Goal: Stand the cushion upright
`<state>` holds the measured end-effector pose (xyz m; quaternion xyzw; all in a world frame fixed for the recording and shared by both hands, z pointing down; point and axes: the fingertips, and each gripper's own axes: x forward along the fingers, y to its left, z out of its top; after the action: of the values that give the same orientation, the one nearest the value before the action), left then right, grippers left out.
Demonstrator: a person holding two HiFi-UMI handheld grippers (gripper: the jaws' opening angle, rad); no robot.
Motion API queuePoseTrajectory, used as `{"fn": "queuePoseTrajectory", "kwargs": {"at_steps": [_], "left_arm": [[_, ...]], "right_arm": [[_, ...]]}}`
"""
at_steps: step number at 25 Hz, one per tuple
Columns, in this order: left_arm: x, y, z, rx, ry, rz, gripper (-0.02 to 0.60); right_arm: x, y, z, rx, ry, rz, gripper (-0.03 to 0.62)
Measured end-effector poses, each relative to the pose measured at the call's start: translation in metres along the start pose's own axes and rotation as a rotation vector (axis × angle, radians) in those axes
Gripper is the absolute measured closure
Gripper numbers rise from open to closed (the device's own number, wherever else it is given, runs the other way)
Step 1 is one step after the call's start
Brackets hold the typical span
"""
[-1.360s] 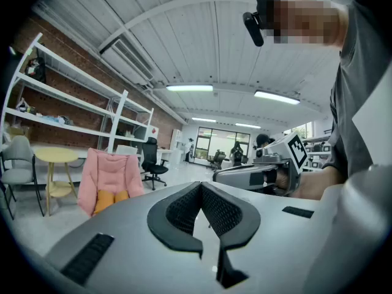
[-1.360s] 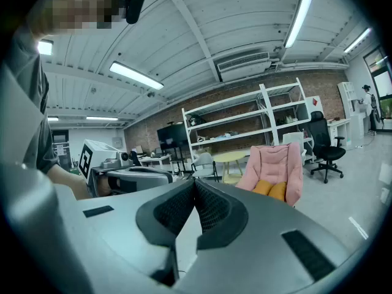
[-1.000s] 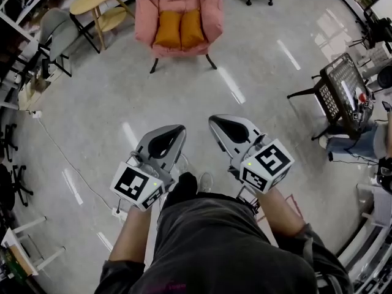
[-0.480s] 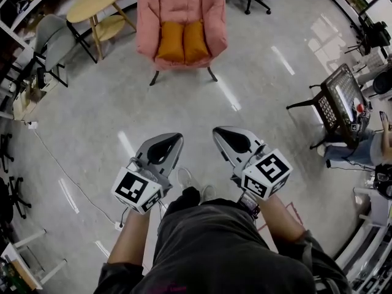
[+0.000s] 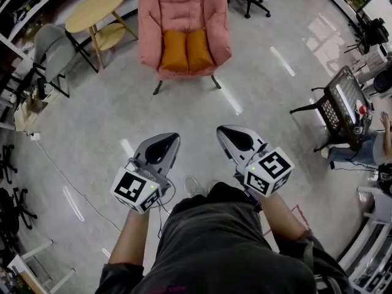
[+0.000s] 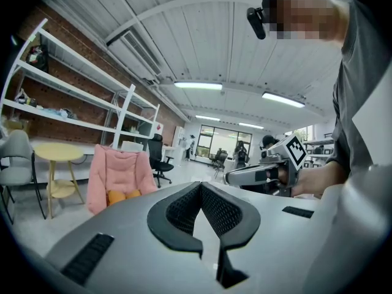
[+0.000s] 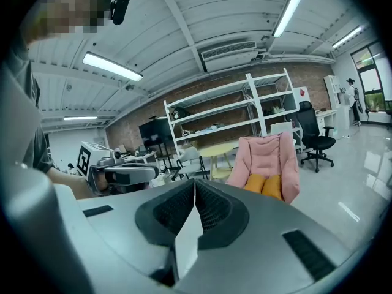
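Cushion (image 5: 176, 51) on pink armchair (image 5: 177, 5); left gripper (image 5: 166, 141), right gripper (image 5: 228, 132) fingers together, empty.

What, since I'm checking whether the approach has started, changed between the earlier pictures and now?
The person has walked towards the pink armchair. The armchair and its orange cushions now sit lower and nearer in the head view. Nothing was taken hold of or let go. The left gripper and right gripper stayed side by side ahead of the body, jaws shut and empty.
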<state>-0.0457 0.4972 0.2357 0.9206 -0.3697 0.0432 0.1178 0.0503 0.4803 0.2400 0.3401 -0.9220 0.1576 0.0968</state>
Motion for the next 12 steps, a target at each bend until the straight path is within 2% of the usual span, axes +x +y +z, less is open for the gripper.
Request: {"fn": "queuePoseTrajectory", "kwargs": {"at_steps": [12], "left_arm": [[0.043, 0.049, 0.006, -0.005, 0.025, 0.004, 0.571]], "right_arm": [[0.042, -0.060, 0.020, 0.019, -0.012, -0.015, 0.577]]}}
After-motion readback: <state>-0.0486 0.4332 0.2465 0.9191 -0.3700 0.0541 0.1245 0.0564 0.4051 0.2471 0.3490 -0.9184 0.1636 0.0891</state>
